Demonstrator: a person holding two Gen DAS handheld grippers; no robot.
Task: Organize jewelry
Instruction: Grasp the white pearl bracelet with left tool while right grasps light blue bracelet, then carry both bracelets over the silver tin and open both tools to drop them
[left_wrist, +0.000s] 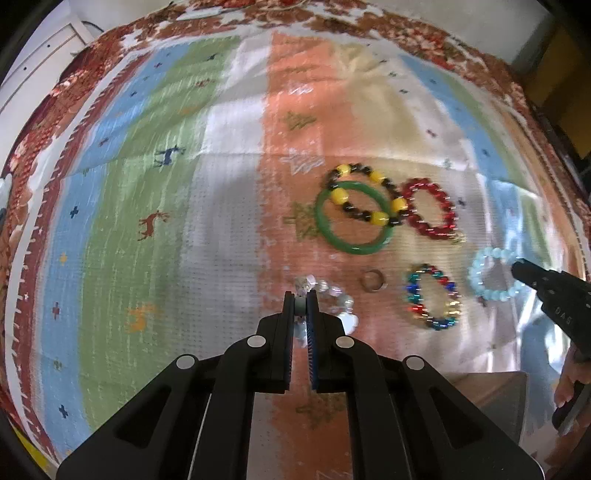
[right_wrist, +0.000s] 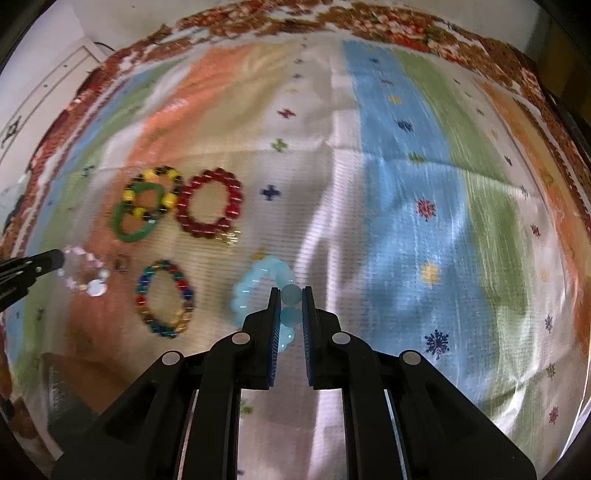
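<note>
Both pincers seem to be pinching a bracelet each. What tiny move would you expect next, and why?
Probably a small lift. The left gripper is closed on the clear bead bracelet and the right gripper on the pale blue bracelet, but both bracelets appear to lie on the patterned cloth beside the other pieces.

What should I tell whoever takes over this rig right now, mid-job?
Left gripper: jaws shut on the clear crystal bead bracelet, still low over the striped cloth.
Right gripper: jaws shut on the pale blue bead bracelet.
On the cloth: green bangle with the yellow-and-black bead bracelet lying across it, red bead bracelet beside them, multicolor bead bracelet, small ring.
Done: both grasps made.
Left: place these two, then sort the other five pieces; destination not in view.
</note>
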